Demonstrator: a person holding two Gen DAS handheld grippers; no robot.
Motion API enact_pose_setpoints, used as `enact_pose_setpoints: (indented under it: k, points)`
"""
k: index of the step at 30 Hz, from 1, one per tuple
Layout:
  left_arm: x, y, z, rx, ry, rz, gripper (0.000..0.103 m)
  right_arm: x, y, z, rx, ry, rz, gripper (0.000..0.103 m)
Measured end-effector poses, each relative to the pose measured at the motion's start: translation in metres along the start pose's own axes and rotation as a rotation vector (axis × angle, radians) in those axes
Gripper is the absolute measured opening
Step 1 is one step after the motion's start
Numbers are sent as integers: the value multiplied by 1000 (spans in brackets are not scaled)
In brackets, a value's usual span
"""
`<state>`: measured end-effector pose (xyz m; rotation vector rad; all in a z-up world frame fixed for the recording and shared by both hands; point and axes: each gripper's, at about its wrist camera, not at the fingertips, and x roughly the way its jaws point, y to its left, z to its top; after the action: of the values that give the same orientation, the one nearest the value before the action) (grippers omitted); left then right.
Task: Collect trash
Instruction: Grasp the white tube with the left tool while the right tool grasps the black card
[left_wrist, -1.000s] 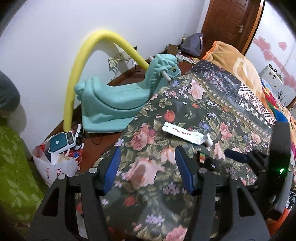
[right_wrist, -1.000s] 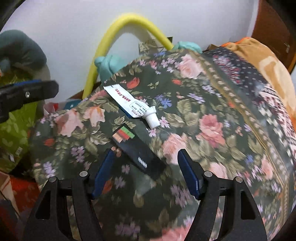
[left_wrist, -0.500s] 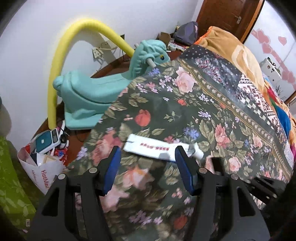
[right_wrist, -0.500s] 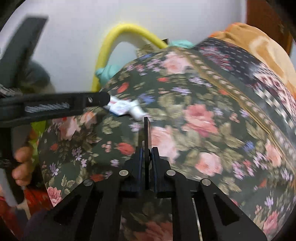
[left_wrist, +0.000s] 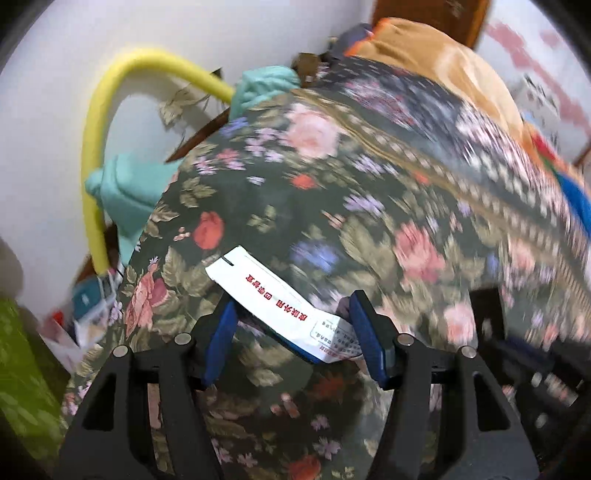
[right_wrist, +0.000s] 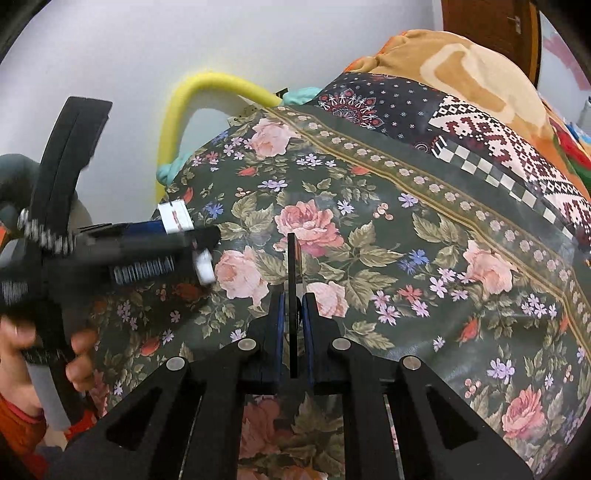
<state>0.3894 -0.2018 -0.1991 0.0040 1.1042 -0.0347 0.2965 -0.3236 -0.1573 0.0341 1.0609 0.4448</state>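
In the left wrist view we see the left gripper (left_wrist: 291, 332) low in the frame, its blue-padded fingers (left_wrist: 221, 338) spread wide on either side of a white tube (left_wrist: 280, 306) with red print. The tube lies slantwise on the flowered bedspread (left_wrist: 369, 206), its flat crimped end toward mid-left of the frame, its other end against the right pad. Whether the pads touch it yet we cannot tell — the picture is blurred.

In the right wrist view the right gripper (right_wrist: 293, 325), bottom centre, is clenched on a thin black card (right_wrist: 292, 280) that stands on edge between its fingers, above the bedspread. At the left edge a bare hand (right_wrist: 44, 350) grips the left gripper's handle; the tube's white cap shows under that gripper.

A yellow foam tube (left_wrist: 110, 110) arches at upper left against the white wall, beside a teal rocking toy (left_wrist: 129, 184).
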Motion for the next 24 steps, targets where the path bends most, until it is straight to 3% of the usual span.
enact_pose_setpoints:
  k: [4, 6, 8, 14, 20, 21, 24]
  points:
    - [-16, -25, -22, 167, -17, -19, 60, -5, -1, -2, -3, -3, -7, 9]
    - [-20, -29, -32, 207, 14, -48, 60, -10, -3, -4, 0, -4, -5, 9]
    - [-28, -25, -38, 182, 35, -62, 60, -18, -5, -7, 1, -11, -9, 9]
    - [-47, -13, -41, 79, 0, -110, 60, -34, -10, -8, 12, -36, -11, 9]
    - [-12, -38, -44, 158, 54, -65, 57, -41, -13, -10, 30, -38, -9, 9]
    - [-11, -39, -46, 166, 39, -56, 55, -42, -13, -10, 32, -39, -8, 9]
    - [-12, -42, -48, 188, 39, -103, 23, -46, -14, -11, 41, -42, -13, 9]
